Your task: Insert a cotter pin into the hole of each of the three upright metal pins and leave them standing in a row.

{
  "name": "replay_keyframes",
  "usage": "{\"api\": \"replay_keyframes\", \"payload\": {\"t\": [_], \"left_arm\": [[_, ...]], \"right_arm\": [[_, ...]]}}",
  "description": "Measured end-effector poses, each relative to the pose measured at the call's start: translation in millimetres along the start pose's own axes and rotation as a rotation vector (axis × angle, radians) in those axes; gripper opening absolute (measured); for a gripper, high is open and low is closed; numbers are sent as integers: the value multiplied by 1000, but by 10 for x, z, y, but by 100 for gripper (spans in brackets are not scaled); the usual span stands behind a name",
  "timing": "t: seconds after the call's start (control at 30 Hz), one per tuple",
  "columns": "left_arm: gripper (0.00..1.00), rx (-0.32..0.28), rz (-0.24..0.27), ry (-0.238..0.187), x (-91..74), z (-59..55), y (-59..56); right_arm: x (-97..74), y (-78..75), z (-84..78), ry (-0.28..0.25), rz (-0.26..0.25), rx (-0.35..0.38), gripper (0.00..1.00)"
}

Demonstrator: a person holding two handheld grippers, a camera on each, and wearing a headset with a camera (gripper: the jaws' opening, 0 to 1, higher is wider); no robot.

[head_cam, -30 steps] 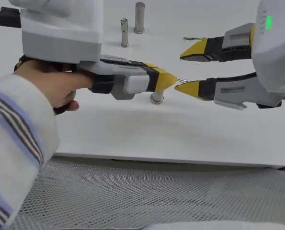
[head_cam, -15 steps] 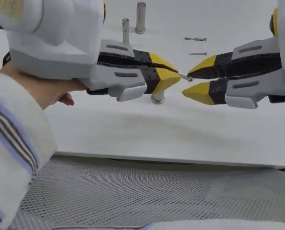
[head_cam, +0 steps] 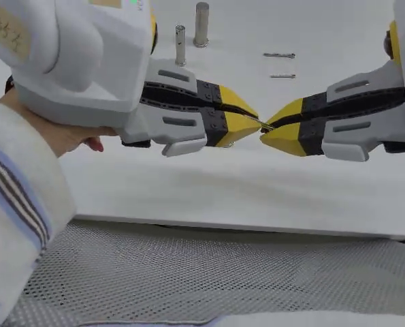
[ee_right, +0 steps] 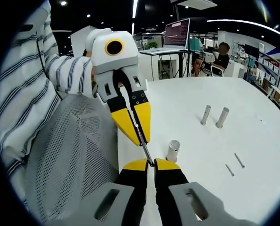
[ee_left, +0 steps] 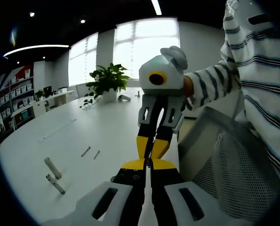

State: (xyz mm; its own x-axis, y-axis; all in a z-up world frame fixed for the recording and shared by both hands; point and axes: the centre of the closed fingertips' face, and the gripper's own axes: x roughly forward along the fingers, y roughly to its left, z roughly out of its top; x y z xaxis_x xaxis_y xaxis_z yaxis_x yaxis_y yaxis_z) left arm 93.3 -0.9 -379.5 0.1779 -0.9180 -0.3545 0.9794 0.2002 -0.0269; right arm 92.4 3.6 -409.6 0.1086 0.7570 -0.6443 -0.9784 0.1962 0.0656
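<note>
Cotter pin (ee_right: 147, 152) sits mid-frame in the right gripper view, its long axis bridging left gripper (ee_right: 142, 140) and right gripper (ee_right: 153, 163), both pinching it.

Metal pins: three, near pin (ee_right: 172, 150), thin pin (ee_right: 205, 114), thick pin (ee_right: 222, 117)
Cotter pins: three, held cotter pin (ee_right: 146, 149), long loose pin (head_cam: 278, 55), short loose pin (head_cam: 282, 75)
Grippers: two, left gripper (ee_left: 149, 164), right gripper (ee_right: 154, 163)

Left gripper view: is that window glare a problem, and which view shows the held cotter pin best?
Left gripper view: the window is blown out, but the table below it stays readable. Right gripper view: best, with the cotter pin crisp against the white table, though the fisheye bows the edges. Head view: soft, even light, no glare, and the pin is tiny.
</note>
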Motion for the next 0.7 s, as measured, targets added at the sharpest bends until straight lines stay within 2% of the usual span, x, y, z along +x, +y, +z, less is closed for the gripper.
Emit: {"api": "replay_keyframes", "payload": {"t": [0.2, 0.33, 0.5, 0.7], "left_arm": [[0, 12, -37, 34, 3, -69, -49], [0, 26, -73, 46, 13, -82, -103], [0, 36, -105, 68, 37, -147, -132], [0, 40, -115, 73, 29, -141, -174]], "right_arm": [[-10, 81, -49, 27, 34, -8, 0], [-20, 150, -78, 56, 57, -57, 0], [-44, 174, -126, 74, 80, -38, 0], [-93, 184, -104, 57, 98, -8, 0]]}}
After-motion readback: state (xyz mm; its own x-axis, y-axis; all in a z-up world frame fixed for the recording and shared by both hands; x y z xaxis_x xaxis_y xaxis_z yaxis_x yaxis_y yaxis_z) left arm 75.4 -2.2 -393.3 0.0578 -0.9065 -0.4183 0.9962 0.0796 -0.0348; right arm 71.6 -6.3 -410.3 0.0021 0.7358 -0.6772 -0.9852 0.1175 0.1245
